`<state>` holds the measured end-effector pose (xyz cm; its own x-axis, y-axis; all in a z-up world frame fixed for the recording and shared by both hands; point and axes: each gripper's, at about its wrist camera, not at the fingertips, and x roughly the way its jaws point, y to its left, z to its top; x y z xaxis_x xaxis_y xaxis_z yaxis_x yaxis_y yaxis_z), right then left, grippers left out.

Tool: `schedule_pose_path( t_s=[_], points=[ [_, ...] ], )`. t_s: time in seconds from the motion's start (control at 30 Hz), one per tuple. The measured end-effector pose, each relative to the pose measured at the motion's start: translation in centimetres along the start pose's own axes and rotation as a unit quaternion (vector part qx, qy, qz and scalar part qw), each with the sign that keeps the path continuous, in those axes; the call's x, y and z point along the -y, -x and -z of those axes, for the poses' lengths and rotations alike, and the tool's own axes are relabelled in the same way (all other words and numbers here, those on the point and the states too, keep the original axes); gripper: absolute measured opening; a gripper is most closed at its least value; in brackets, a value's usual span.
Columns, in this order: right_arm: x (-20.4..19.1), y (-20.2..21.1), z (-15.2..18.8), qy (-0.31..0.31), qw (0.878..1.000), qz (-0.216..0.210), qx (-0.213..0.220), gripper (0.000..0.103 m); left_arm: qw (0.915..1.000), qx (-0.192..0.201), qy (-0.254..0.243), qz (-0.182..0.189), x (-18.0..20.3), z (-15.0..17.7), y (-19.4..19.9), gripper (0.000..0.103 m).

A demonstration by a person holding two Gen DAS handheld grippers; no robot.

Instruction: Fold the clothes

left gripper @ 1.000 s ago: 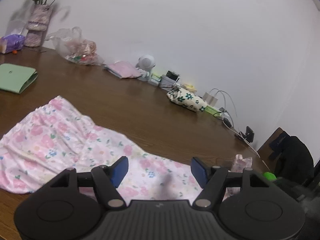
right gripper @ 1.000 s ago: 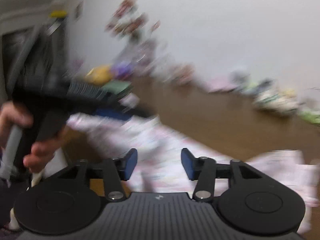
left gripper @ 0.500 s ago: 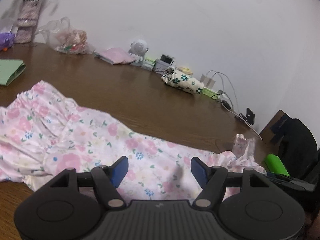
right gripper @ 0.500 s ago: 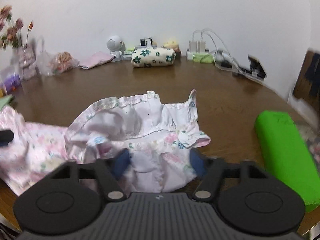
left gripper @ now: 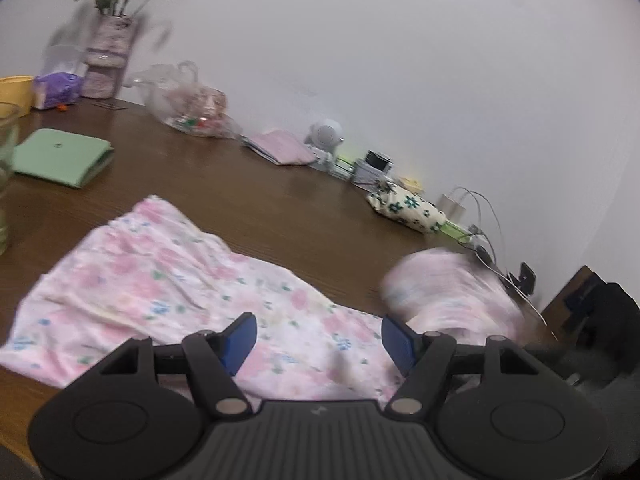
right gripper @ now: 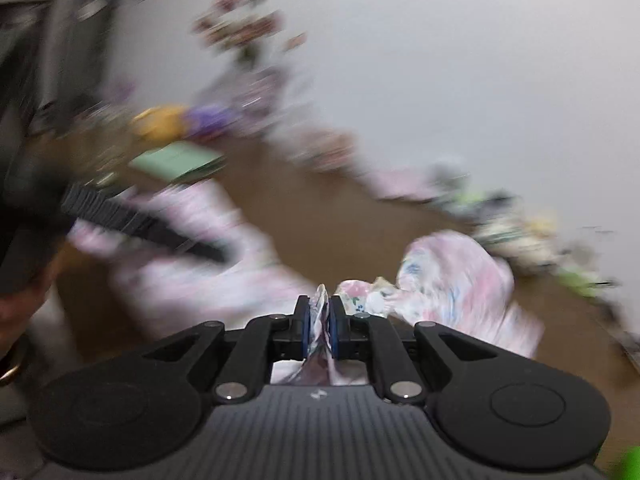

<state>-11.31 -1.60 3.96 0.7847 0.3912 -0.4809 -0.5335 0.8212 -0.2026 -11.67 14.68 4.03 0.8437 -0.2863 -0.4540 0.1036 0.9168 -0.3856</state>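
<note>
2 tongs share the work: the right tongs [right gripper: 319, 322], just closed, pinch the flowered garment [left gripper: 168, 280] by its end for folding, while the left tongs [left gripper: 319, 340] hover open above it on the desk [left gripper: 280, 208] near its front edge.

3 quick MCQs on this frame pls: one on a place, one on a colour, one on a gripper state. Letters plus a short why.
1. The flat green fabric pouch lies:
A. on the brown wooden table
B. on a chair
C. on the garment

2. The pink floral cotton garment has a base colour of:
A. navy
B. pale pink and white
C. green

3. The right gripper is:
A. wide open
B. out of view
C. shut on cloth

A: the pouch rests on bare wood, apart from the garment.
B: pale pink-white cloth with flowers.
C: its jaws have just been closing and now pinch a fold.
</note>
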Motion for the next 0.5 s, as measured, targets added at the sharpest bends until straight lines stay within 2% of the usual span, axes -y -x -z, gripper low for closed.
schedule_pose_path(
  t_s=[0.07,0.17,0.23,0.3,0.43,0.5],
  points=[
    [-1.2,-1.3,0.6,0.001,1.000,-0.014,-0.021,0.010,1.0000,0.000,0.000,0.001,-0.2,-0.1,0.1,0.068],
    [-1.3,-1.1,1.2,-0.009,0.999,-0.029,-0.012,0.020,1.0000,0.000,-0.001,0.004,-0.4,-0.3,0.2,0.068],
    [-1.1,-0.7,1.3,-0.016,0.999,-0.040,-0.005,0.032,0.9998,0.002,-0.003,0.020,0.3,-0.6,-0.2,0.068],
    [-1.5,0.3,1.6,-0.006,0.999,-0.045,0.006,0.039,0.9993,0.008,-0.020,0.029,1.3,-0.8,-0.4,0.070],
    [1.0,4.3,1.8,-0.025,0.996,-0.057,0.061,0.047,0.9986,0.000,-0.037,0.038,2.4,-1.3,-1.4,0.072],
    [3.5,6.0,2.1,-0.059,0.994,-0.050,0.080,0.056,0.9979,-0.014,-0.047,0.043,3.1,-1.8,-2.6,0.072]
  ],
)
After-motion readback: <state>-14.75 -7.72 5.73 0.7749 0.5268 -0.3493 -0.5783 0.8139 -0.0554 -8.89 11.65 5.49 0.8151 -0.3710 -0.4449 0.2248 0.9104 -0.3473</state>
